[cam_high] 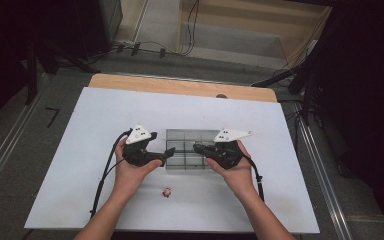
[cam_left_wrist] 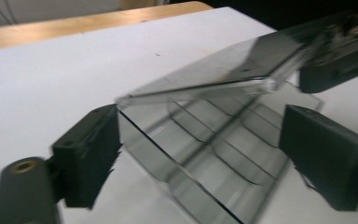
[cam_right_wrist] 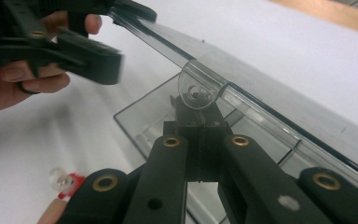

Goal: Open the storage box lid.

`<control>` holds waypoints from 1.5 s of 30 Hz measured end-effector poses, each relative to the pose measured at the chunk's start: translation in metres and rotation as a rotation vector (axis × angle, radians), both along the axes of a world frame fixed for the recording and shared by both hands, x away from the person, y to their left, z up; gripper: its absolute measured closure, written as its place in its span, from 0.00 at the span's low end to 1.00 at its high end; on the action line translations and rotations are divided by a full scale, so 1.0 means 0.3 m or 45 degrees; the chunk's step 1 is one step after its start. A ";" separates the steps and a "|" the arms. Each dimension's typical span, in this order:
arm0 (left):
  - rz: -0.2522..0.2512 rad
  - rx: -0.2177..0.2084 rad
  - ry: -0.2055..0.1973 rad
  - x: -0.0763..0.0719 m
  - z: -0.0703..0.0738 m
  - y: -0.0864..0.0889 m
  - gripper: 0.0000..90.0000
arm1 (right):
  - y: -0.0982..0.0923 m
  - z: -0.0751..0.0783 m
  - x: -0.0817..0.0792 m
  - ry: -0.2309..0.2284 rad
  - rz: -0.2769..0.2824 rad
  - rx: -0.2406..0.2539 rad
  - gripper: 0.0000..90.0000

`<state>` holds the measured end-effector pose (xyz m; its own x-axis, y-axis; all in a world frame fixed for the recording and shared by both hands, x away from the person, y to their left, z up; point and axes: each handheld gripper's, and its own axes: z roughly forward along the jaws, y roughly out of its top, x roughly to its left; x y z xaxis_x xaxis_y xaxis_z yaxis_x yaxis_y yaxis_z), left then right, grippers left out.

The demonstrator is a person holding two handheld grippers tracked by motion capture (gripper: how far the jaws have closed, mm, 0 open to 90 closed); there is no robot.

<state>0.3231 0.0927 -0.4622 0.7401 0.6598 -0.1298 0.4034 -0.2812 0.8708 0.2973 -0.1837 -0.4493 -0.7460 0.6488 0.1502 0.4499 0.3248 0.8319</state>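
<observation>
High view first: I've got the clear plastic compartment box sitting mid-counter on the white counter, with my left tool at its left end and my right tool at its right end. Makes sense to me, one end steadied while the other works the lid. A small red-and-clear bead-like piece lies loose on the counter just in front of the box, between my forearms.

Left gripper view: the left tool's jaws stand wide, one on each side of the box's near end wall, not pressing on it as far as I can tell. The transparent hinged lid is tilted up above the dividers, so the box is part open.

Right gripper view: the right tool is pinched tight on the little rounded clear tab at the lid's front edge, which I reckon is what's propping the lid up. The left tool hovers farther off by the far corner, and the bead piece sits low left.
</observation>
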 end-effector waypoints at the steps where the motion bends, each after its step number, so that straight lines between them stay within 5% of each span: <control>1: 0.018 0.022 -0.010 0.011 -0.002 -0.005 0.20 | 0.001 0.007 0.009 -0.009 -0.002 0.003 0.98; 7: 0.033 0.058 -0.037 0.052 -0.006 -0.022 0.32 | -0.004 0.015 0.026 -0.025 -0.014 0.003 0.98; 14: 0.052 0.040 -0.057 0.084 0.009 -0.026 0.47 | -0.024 0.026 0.045 -0.052 -0.043 -0.017 0.97; 20: 0.036 0.037 -0.071 0.090 0.007 -0.035 0.59 | -0.072 0.037 0.037 -0.058 0.000 0.015 0.83; 23: 0.035 0.026 -0.069 0.094 0.006 -0.034 0.65 | -0.132 0.030 0.010 -0.068 0.016 0.041 0.68; 29: 0.035 0.011 -0.075 0.105 0.000 -0.036 0.68 | -0.219 0.008 -0.007 -0.059 -0.033 0.054 0.59; 33: 0.036 -0.006 -0.077 0.113 -0.007 -0.034 0.68 | -0.282 0.016 0.009 -0.086 -0.132 0.067 0.54; 39: 0.035 -0.028 -0.075 0.124 -0.014 -0.033 0.68 | -0.295 0.004 0.067 -0.113 -0.231 0.053 0.46; 45: 0.042 -0.039 -0.072 0.133 -0.016 -0.035 0.68 | -0.266 -0.052 0.152 -0.092 -0.206 0.043 0.50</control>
<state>0.3629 0.0822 -0.4672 0.7245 0.6805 -0.1094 0.3623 -0.2411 0.9003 0.3428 -0.2634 -0.4649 -0.6419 0.7567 0.1237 0.4329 0.2245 0.8730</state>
